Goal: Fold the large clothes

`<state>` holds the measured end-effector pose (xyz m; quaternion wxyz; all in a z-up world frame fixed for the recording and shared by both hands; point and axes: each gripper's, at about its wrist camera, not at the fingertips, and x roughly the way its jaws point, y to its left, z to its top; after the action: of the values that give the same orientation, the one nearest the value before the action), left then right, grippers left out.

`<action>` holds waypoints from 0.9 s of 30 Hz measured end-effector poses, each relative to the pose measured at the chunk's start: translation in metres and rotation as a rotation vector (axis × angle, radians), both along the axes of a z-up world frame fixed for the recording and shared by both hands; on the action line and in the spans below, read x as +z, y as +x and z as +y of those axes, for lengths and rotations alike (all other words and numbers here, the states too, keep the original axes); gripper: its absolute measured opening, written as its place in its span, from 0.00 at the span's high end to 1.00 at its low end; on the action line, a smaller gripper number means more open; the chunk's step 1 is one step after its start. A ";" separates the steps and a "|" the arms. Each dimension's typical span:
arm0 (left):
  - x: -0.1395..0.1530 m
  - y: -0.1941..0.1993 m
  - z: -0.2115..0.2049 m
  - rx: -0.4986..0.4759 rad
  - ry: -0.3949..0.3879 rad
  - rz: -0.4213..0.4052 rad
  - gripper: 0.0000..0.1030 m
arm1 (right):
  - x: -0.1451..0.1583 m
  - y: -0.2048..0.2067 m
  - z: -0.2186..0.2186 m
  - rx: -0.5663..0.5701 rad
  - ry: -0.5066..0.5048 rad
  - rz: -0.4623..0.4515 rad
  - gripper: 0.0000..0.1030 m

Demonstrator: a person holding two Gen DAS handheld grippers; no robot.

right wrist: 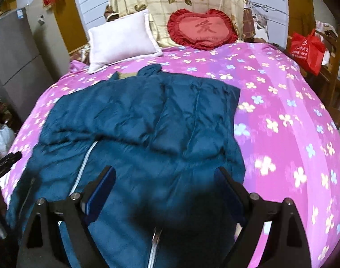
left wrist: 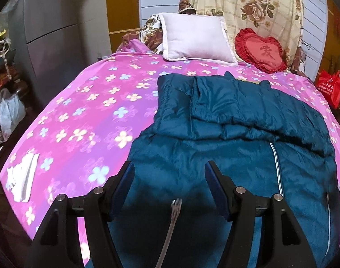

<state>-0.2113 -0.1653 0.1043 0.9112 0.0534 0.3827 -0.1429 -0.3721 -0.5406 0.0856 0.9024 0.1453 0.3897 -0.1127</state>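
In the left wrist view, a dark teal quilted padded coat is seen spread over the right half of a bed covered by a pink sheet printed with pale flowers. The coat's far part is doubled back on itself in folded layers, and a pale zipper line runs down its near part. The left gripper is held above the coat's near portion with its blue-padded fingers set wide apart and nothing between them. A white folded cloth lies on the sheet near the bed's left edge, well apart from the coat. A white square pillow and a red heart-shaped frilled cushion are propped at the head of the bed.

In the right wrist view, the same coat is shown occupying the left half of the flowered sheet. The right gripper is poised over the near part of the coat, its fingers spread wide and empty. The zipper line lies just beside the left-hand finger. The pillow and heart cushion are seen beyond the coat, and a red carrier bag stands past the bed's right edge.
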 end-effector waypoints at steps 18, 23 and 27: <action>-0.014 -0.070 0.063 0.042 0.011 0.043 0.54 | -0.020 -0.093 0.059 0.080 0.004 0.038 0.10; -0.018 -0.083 0.076 0.049 0.023 0.050 0.54 | -0.027 -0.109 0.063 0.089 0.023 0.057 0.10; -0.025 -0.092 0.082 0.042 0.034 0.066 0.54 | -0.032 -0.120 0.067 0.096 0.014 0.067 0.10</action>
<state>-0.3029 -0.0838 0.0794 0.8998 0.0561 0.4161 -0.1188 -0.4924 -0.4733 0.0536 0.8920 0.1290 0.4272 -0.0713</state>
